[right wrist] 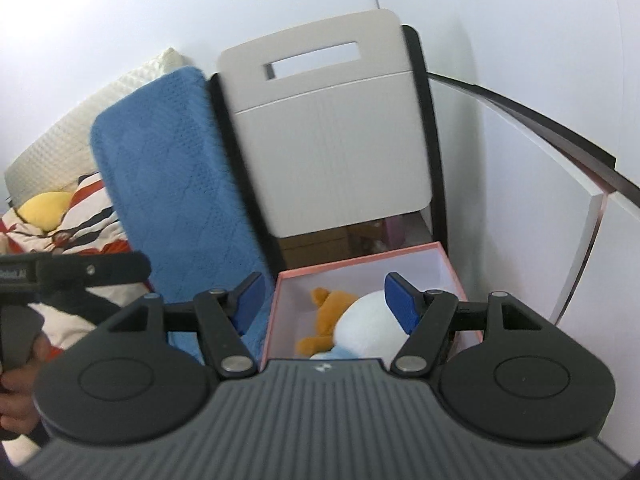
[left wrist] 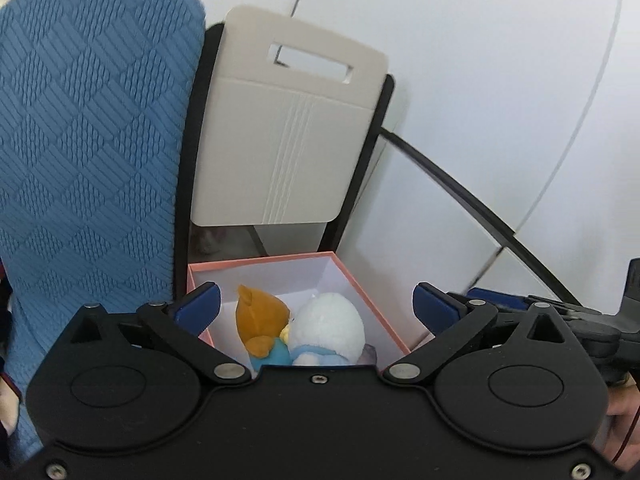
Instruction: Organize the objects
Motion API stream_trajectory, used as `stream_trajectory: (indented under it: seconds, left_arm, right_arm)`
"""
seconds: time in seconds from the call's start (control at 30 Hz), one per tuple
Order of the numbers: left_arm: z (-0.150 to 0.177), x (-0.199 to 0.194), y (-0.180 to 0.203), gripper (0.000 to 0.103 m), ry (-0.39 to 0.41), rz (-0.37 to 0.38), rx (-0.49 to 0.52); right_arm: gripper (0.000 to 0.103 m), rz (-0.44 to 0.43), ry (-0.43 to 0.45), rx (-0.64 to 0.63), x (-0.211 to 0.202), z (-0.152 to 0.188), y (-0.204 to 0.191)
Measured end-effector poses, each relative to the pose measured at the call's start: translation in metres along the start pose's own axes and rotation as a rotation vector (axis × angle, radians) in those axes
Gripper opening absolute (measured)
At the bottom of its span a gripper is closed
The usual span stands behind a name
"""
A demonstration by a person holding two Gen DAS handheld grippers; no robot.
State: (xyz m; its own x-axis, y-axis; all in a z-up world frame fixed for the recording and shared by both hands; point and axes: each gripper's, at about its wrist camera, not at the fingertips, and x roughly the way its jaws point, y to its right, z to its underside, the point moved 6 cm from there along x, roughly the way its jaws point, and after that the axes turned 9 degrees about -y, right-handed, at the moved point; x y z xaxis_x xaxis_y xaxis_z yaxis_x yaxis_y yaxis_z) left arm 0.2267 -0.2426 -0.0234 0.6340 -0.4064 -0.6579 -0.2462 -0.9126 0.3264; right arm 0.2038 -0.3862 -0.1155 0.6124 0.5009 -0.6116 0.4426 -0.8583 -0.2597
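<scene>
White walls (left wrist: pixel 480 60) backed one beige chair (left wrist: pixel 280 140) with a blue cushion (left wrist: pixel 88 140) just beside it. We saw one pink box (left wrist: pixel 362 286) below the chair, holding two plush toys: a brown one (left wrist: pixel 258 318) and a white one (left wrist: pixel 328 326), touching each other. Our left gripper (left wrist: pixel 316 304) hung spread wide above the box, gripping nothing. Our right gripper (right wrist: pixel 324 304) was likewise spread and bare, one finger (right wrist: pixel 400 304) in front of the white toy.
</scene>
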Motion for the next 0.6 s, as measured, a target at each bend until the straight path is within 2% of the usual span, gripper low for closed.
stream_trajectory:
  seconds: [0.17,0.3,0.6]
  left_arm:
    - [0.013,-0.019,0.000,0.103,0.013,0.030,-0.008]
    - [0.027,-0.025,-0.003,0.103,0.021,-0.002,-0.002]
    - [0.061,-0.016,-0.009,0.103,-0.027,0.006,0.016]
  right_arm:
    - [0.068,-0.019,-0.021,0.004,-0.008,0.020,-0.018]
    - [0.068,-0.032,-0.031,0.037,-0.015,0.040,-0.025]
    - [0.068,-0.002,-0.089,0.096,-0.011,0.093,-0.034]
